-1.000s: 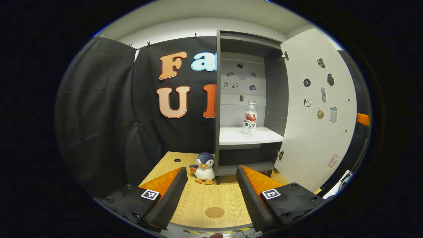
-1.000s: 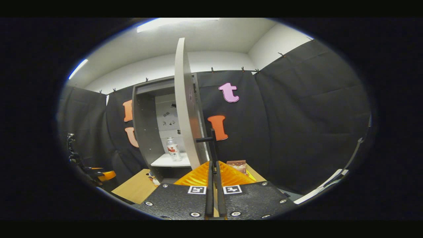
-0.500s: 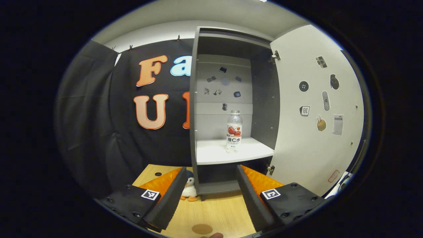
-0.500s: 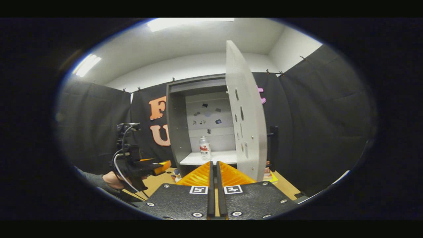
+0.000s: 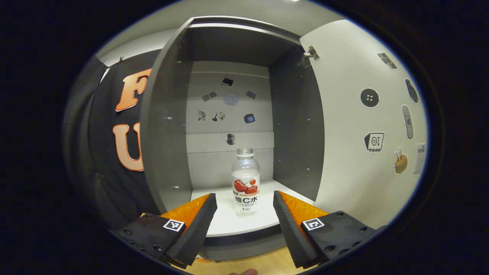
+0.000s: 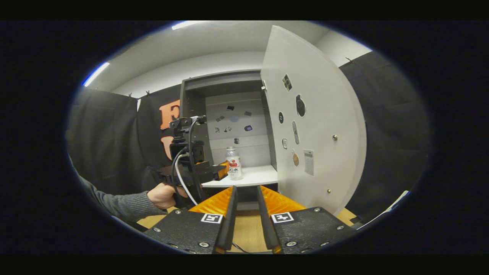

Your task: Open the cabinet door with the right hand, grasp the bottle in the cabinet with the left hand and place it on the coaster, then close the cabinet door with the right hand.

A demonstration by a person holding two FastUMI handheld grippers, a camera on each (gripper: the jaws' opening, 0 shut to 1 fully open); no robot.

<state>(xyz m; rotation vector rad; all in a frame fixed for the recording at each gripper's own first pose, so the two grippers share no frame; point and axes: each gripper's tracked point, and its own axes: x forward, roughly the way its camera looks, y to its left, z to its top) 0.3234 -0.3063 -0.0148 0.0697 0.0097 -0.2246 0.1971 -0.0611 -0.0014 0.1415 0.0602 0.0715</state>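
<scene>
In the left gripper view, the cabinet door [image 5: 359,126] is swung wide open to the right, so the way in is free. The bottle [image 5: 245,182] stands upright on the white shelf [image 5: 229,225] inside the cabinet [image 5: 168,126], near the front edge. The left gripper [image 5: 244,208] points straight at the bottle. Its jaws are spread wide, one on each side of the bottle, but they are not touching it yet. I think they are held apart like this so the bottle can slip in between them. The bottle looks see-through and light, so a soft squeeze on its middle should be enough.

In the right gripper view, the right gripper [image 6: 246,198] hangs back, low in front of the cabinet, apart from the door [image 6: 309,114]. Its jaws are open just a little and hold nothing. It seems to be waiting to shut the door later. A hand [image 6: 165,194] in a grey sleeve [image 6: 118,202] holds the left gripper [image 6: 219,170] level, reaching toward the shelf [image 6: 248,177]. Its tips are just beside the bottle [image 6: 233,163]. The wooden surface [image 6: 244,233] lies below.
</scene>
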